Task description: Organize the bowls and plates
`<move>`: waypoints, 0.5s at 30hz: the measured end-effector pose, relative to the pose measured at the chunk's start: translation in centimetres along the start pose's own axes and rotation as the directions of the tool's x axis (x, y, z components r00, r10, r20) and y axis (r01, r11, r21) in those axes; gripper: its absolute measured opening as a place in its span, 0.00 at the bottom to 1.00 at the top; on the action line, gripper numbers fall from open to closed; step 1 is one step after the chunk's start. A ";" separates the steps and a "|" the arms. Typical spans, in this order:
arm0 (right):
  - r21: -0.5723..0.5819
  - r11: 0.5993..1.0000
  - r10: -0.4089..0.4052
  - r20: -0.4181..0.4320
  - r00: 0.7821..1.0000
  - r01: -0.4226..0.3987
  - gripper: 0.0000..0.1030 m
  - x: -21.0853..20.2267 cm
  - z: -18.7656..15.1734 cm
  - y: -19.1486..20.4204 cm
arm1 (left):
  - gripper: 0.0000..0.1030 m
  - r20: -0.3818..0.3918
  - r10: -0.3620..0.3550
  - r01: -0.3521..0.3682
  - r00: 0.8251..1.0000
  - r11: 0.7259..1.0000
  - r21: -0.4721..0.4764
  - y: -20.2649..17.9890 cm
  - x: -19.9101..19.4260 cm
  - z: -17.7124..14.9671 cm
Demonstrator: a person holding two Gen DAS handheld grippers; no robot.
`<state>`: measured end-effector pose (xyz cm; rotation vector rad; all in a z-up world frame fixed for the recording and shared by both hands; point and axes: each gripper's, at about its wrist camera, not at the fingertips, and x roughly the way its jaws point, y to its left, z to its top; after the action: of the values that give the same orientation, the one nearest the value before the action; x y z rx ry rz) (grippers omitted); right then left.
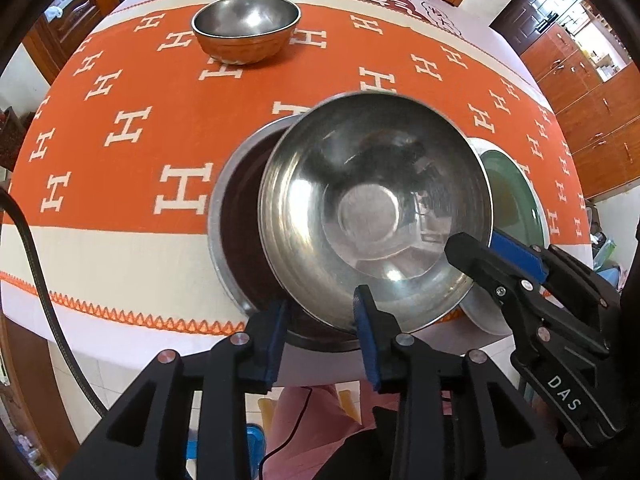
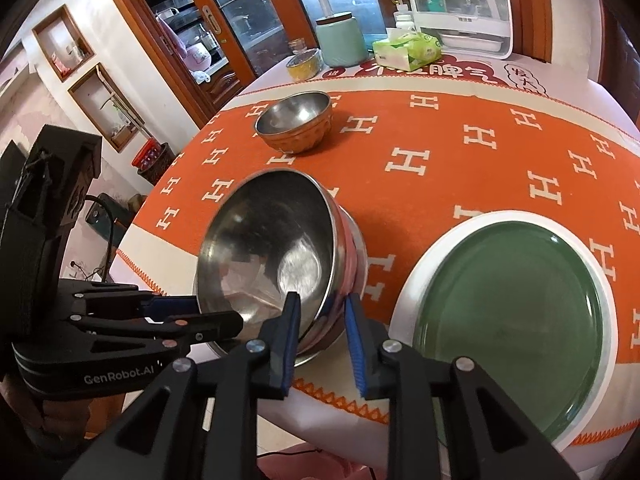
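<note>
Steel bowl [image 1: 372,208] tilted inside larger bowl [image 1: 236,220] at counter [image 1: 120,248] near edge. Left gripper [image 1: 322,344] jaws narrow, astride its rim, pads off. Right gripper [image 2: 322,340] same, at opposite rim. Green plate [image 2: 512,320] beside.

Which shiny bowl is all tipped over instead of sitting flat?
The big steel bowl between the claws, leaning tilted inside another bowl near the table edge. The smaller copper-sided bowl farther back sits flat and alone on the orange cloth.
</note>
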<state>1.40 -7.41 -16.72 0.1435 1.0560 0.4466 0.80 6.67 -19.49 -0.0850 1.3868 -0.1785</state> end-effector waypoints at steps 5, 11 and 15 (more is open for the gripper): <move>-0.051 0.999 -0.002 0.005 1.000 0.002 0.24 -0.2 0.3 1.1 | 0.36 0.026 -0.007 0.007 1.000 1.000 -0.018 1.0 -0.8 0.0; -0.091 0.996 -0.016 0.020 1.000 0.018 0.24 -0.7 1.1 1.8 | 0.38 0.064 -0.005 0.007 0.998 0.999 -0.032 1.8 -2.0 0.4; -0.094 0.995 -0.025 0.038 0.999 0.028 0.24 -1.2 1.9 1.8 | 0.45 0.092 0.001 0.002 0.996 0.999 -0.034 2.5 -3.0 0.9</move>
<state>2.04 -6.08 -14.26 0.0533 0.9979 0.4675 1.32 9.65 -16.82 -0.1206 1.2983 -0.1499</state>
